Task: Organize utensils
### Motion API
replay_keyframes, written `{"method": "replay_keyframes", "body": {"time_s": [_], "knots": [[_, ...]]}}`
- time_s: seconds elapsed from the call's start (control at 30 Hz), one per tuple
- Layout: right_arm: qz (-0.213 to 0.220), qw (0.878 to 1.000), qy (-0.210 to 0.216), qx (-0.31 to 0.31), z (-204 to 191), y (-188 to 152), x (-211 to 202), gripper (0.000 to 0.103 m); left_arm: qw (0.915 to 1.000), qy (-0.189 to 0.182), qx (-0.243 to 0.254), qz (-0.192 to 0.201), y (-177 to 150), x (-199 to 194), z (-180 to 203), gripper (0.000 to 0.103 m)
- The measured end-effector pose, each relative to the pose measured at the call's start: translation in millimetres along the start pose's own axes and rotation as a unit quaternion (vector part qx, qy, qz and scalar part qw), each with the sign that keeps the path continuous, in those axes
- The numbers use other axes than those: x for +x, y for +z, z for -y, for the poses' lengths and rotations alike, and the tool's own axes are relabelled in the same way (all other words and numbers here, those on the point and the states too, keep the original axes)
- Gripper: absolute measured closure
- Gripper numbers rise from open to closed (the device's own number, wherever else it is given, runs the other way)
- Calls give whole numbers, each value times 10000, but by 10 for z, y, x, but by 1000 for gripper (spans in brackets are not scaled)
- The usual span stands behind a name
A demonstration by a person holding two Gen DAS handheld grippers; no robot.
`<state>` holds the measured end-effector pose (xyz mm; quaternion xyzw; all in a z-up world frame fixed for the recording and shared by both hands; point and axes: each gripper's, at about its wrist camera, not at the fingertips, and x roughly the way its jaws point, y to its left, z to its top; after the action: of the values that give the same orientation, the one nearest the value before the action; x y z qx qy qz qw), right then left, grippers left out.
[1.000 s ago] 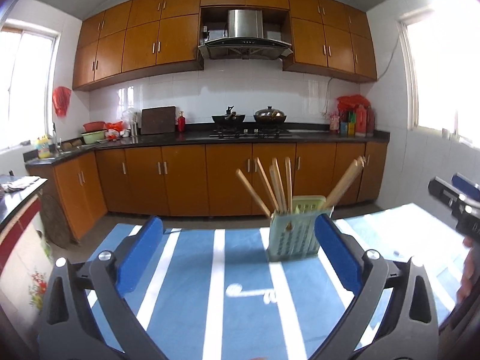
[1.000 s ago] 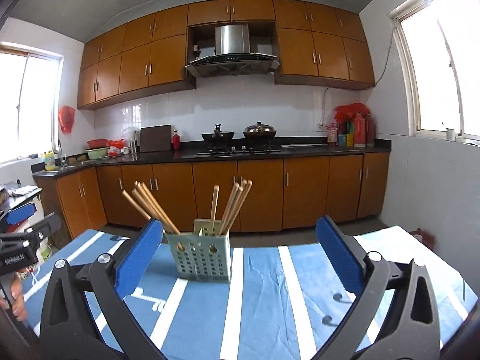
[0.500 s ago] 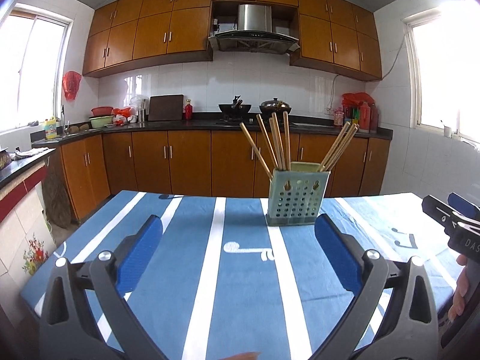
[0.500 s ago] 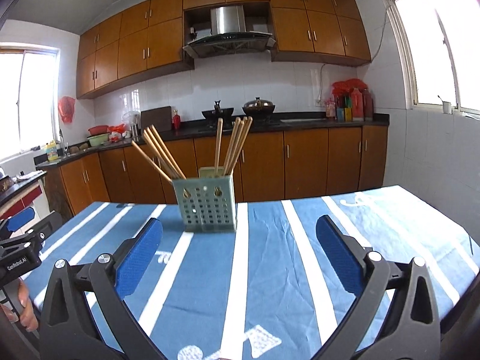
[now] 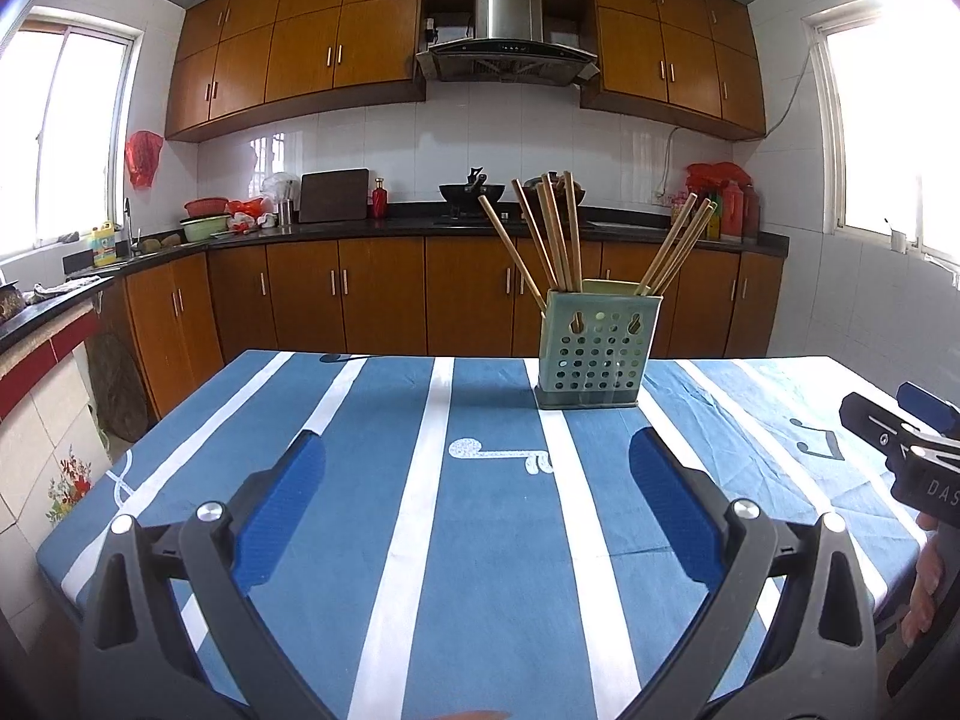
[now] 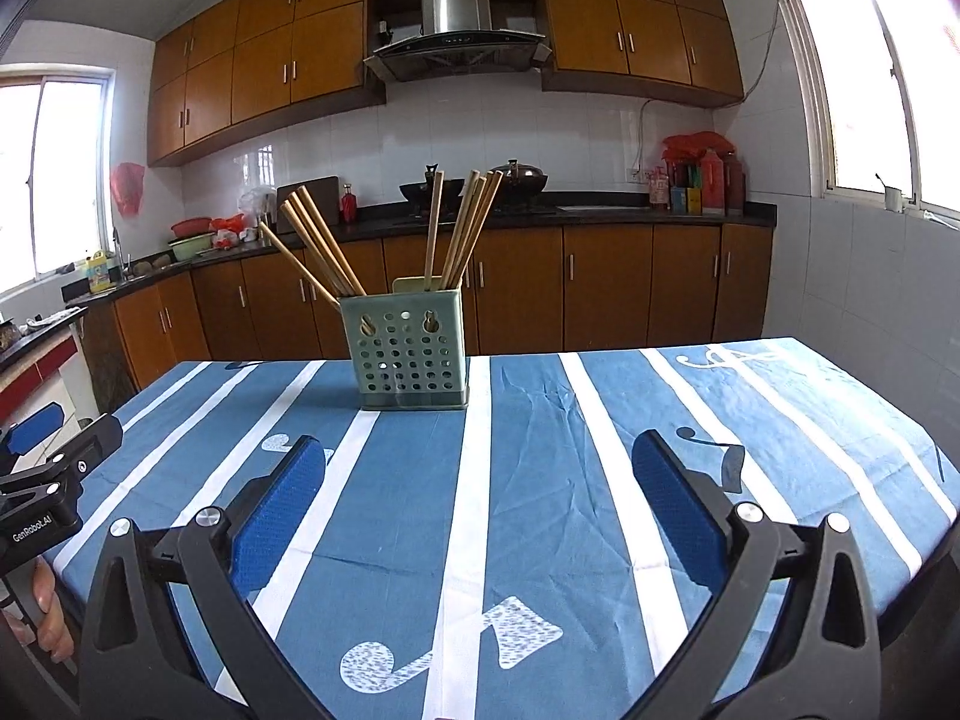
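A pale green perforated utensil holder [image 5: 594, 348] [image 6: 413, 354] stands upright on the far half of a blue table with white stripes [image 5: 480, 540] [image 6: 540, 480]. Several wooden chopsticks [image 5: 555, 234] [image 6: 456, 234] lean out of it in two bunches. My left gripper [image 5: 480, 504] is open and empty, well short of the holder and to its left. My right gripper [image 6: 480, 510] is open and empty too, short of the holder and a little to its right. Each gripper shows at the edge of the other's view, the right gripper [image 5: 906, 450] and the left gripper [image 6: 42, 474], held by a hand.
Behind the table runs a kitchen counter [image 5: 420, 225] with brown cabinets, a stove with pans [image 6: 474, 186] and bottles [image 6: 702, 180]. A sink counter [image 5: 48, 294] lies to the left. The table's far edge [image 6: 600, 348] is just behind the holder.
Both grippers have drawn back and tilted down, so the table fills more of each view and the holder looks farther off. Both stayed open.
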<state>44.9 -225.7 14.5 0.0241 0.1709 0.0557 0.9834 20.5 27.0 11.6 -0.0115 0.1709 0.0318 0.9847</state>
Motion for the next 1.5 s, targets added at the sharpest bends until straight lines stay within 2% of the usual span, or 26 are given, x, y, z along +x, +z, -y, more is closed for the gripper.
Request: {"method": "replay_keyframes", "body": {"time_s": [1.5], "knots": [[-6, 9999, 26, 127, 24, -46, -76, 2, 9999, -48, -128, -71, -114, -19, -6, 4]]}}
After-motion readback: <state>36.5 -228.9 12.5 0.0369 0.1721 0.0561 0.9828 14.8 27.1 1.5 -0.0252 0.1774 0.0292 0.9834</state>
